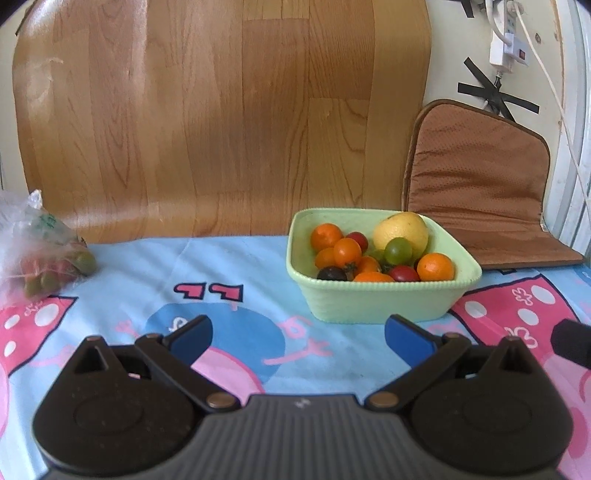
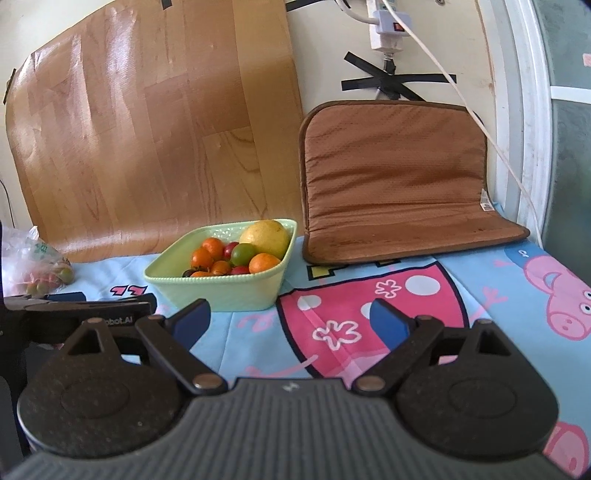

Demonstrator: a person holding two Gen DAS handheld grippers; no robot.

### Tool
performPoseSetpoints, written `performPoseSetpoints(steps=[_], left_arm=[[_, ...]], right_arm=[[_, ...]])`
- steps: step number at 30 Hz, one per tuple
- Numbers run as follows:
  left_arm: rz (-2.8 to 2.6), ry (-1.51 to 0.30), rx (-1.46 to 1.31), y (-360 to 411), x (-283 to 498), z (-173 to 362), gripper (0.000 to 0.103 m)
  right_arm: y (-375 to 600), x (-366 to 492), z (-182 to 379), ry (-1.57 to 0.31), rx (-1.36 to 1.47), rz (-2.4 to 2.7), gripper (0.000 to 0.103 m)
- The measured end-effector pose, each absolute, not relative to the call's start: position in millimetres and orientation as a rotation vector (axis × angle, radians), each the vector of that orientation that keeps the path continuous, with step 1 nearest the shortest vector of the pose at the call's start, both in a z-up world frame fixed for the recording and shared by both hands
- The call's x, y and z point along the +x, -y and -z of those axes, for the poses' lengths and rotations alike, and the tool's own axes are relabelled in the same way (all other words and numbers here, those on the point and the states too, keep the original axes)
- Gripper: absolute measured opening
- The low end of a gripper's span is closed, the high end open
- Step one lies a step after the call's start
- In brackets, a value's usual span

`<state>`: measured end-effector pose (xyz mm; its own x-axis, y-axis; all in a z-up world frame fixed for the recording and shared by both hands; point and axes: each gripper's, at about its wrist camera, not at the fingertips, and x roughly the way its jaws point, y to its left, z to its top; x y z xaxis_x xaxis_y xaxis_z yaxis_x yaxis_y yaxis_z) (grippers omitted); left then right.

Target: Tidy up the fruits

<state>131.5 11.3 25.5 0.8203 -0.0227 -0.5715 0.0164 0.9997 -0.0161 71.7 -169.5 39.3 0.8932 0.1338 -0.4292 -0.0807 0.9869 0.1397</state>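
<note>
At far left we see a clear plastic bag [image 1: 35, 254] lying on the cartoon-print tablecloth [image 1: 240, 266], against the base of a wood-grain panel [image 1: 221, 110]. Green grapes and some red fruit show through the film; we cannot count them.

Moving right, our left gripper [image 1: 298, 334] hovers low over the cloth with its blue-padded jaws spread wide and nothing between them. The bag lies ahead and well off to its left. The light green basket [image 1: 376, 302] sits just ahead and slightly to its right.

That basket already holds a large yellow citrus fruit [image 1: 400, 230] at the back, several small oranges [image 1: 436, 266], a green grape [image 1: 398, 250], and red and dark cherry tomatoes [image 1: 404, 274].

Our right gripper [image 2: 290, 321] is likewise spread wide and empty. From its camera the basket [image 2: 221, 291] lies ahead and to the left, and the bag [image 2: 33, 266] much farther left, beyond the left gripper's body [image 2: 77, 314]. A folded brown seat cushion [image 2: 395, 177] leans against the wall to the right, beneath a taped power strip [image 2: 386, 26].

We judge that the loose fruit still to sort is in the bag, so the left hand is the nearer one. The bag slumps with no clear long axis; its knotted top points up and away from us, the likeliest place to pinch.
</note>
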Motion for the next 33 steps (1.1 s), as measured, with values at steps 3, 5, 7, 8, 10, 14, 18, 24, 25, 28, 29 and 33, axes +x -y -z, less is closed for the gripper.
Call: performPoseSetpoints(steps=[3,5,7,8,10,14,18,24,25,28,29,33], left_arm=[[0.028,-0.623,-0.024,-12.1,132.7,-24.0,0.103],[0.025,-0.626,-0.025,-11.9,132.8,-23.2,0.103],[0.023,-0.626,-0.022,-10.9,132.7,-22.8,0.103],[0.023,-0.626,-0.021,-10.7,132.6,-22.6,0.103],[0.024,-0.628,-0.021,-10.4,132.9,-22.3,0.103],[0.022,-0.632,-0.022,-10.5,133.3,-22.1,0.103],[0.024,-0.631,-0.02,-9.9,132.7,-22.4,0.103],[0.028,-0.628,-0.02,-9.6,131.8,-22.6,0.103],[0.027,-0.629,-0.02,-9.5,131.9,-22.6,0.103],[0.028,-0.629,-0.021,-9.2,131.4,-23.0,0.103],[0.027,-0.629,-0.021,-9.0,131.3,-23.2,0.103],[0.032,-0.62,-0.021,-9.2,129.6,-24.2,0.103]], right_arm=[[168.9,72.0,-39.4,-0.454,0.116,-0.116,0.095],[168.9,72.1,-39.2,-0.453,0.115,-0.117,0.095],[168.6,72.1,-39.1,-0.454,0.116,-0.118,0.095],[168.2,72.3,-39.2,-0.454,0.115,-0.119,0.095],[168.2,72.5,-39.5,-0.454,0.113,-0.122,0.095],[167.3,72.7,-39.8,-0.451,0.108,-0.126,0.095],[166.1,74.0,-40.3,-0.449,0.103,-0.128,0.095],[164.6,74.2,-41.0,-0.448,0.102,-0.127,0.095],[164.5,74.0,-41.0,-0.447,0.102,-0.127,0.095],[162.9,74.6,-42.3,-0.445,0.099,-0.128,0.095],[162.7,74.7,-42.6,-0.446,0.098,-0.128,0.095],[162.8,74.3,-42.7,-0.446,0.1,-0.13,0.095]])
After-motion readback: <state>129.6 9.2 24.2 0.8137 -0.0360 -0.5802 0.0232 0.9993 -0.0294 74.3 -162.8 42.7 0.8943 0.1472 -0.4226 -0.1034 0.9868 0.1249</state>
